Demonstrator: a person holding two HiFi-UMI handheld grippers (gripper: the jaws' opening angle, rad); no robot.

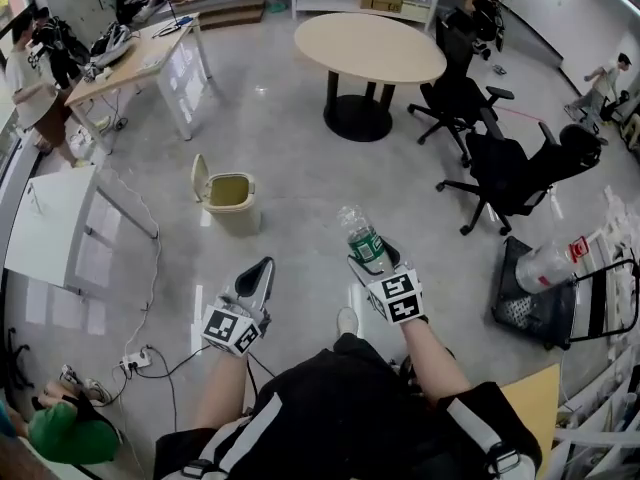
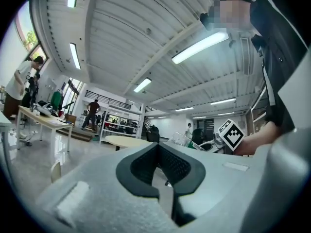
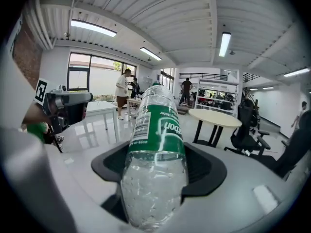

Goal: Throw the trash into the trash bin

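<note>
Grey floor (image 1: 300, 158) holds a bin (image 1: 232, 216); right gripper (image 1: 375, 258) fingers clamp a bottle (image 1: 362, 236), left gripper (image 1: 262, 270) fingers meet, empty.

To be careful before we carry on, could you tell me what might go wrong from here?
The bottle sticks far out of the right claw, held near its base, so it may tilt or slip. The trash bin is small and sits some way off; a throw from here could miss or hit its raised lid.
</note>
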